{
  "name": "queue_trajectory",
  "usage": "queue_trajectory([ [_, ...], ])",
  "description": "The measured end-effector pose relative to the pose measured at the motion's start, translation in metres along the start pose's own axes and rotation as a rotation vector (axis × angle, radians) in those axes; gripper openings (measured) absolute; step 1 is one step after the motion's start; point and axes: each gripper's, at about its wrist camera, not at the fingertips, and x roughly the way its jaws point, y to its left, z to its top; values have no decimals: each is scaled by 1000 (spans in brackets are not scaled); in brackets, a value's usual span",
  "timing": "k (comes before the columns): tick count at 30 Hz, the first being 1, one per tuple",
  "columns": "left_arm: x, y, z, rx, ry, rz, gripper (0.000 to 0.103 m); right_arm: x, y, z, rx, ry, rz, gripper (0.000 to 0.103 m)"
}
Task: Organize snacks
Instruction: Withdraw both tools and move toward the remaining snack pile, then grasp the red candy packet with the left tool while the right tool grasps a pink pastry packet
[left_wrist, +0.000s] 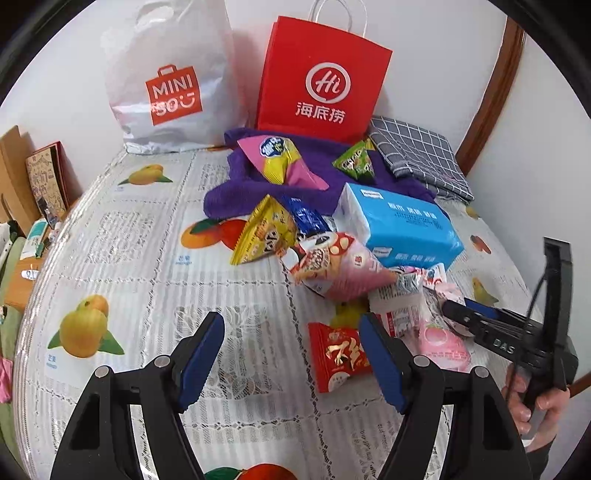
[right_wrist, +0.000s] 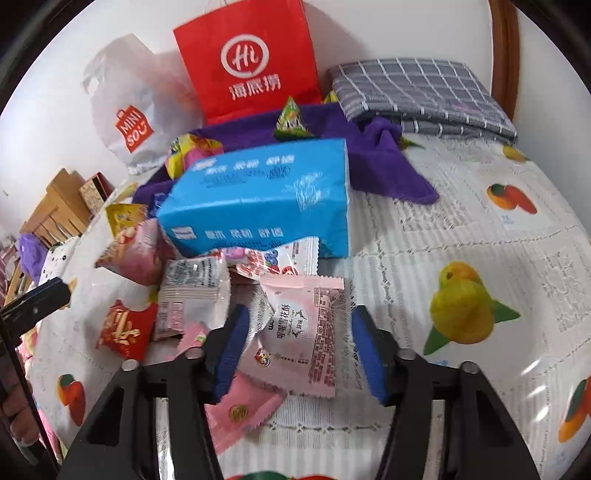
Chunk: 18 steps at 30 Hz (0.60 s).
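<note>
Sorting status: barely begun; snack packets lie loose on the surface (left_wrist: 110, 258), near the red paper bag (left_wrist: 321, 74).
Right claw (right_wrist: 295, 347): wide open, straddling the pink snack packet (right_wrist: 306, 328), not gripping.
Left claw (left_wrist: 291, 350): wide open, empty.
Remaining: nearly all packets.

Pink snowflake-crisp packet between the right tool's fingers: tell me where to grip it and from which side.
Grip the pink packet across its narrow middle, coming straight down from above. It lies flat, crimped ends pointing fore and aft, and the open right tool already straddles its long edges.
</note>
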Motion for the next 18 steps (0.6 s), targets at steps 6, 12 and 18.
queue_trajectory([
  [6,13,-8,-4,17,51,-30,74,0,-4,0,-56,-29,-45,43],
  [12,31,-20,-10,18,93,-60,77,-2,-20,2,-107,-74,-158,43],
  [18,48,-37,-17,59,102,-24,83,2,-29,4,-85,-63,-124,43],
])
